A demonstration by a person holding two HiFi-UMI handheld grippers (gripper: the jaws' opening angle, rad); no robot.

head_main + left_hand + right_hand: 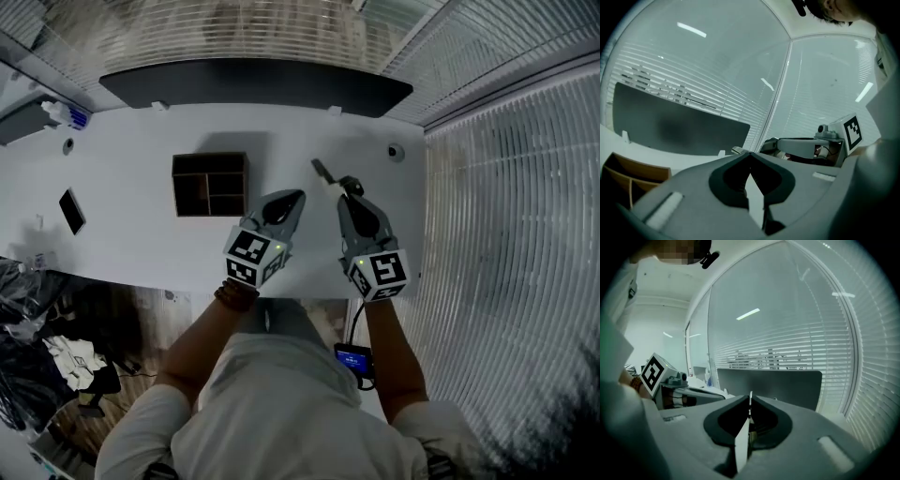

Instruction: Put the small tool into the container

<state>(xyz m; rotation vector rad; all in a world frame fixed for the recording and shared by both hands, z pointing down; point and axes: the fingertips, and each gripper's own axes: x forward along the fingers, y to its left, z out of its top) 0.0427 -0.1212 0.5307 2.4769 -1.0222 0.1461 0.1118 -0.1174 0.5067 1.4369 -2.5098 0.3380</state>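
Observation:
The container (209, 184) is a dark brown wooden box with compartments; it stands on the white table (131, 178), and its corner shows in the left gripper view (628, 176). My right gripper (349, 185) is shut on the small tool (323, 172), a short stick with a dark tip that points up and left, to the right of the box. In the right gripper view the jaws (750, 401) are pressed together on a thin piece. My left gripper (293, 196) hovers between box and tool, its jaws (750, 154) shut and holding nothing.
A dark panel (253, 84) runs along the table's far edge, with window blinds behind it. A black phone (71, 210) lies at the left, a bottle (66, 114) at the far left corner, and a small round fitting (396, 151) near the right edge.

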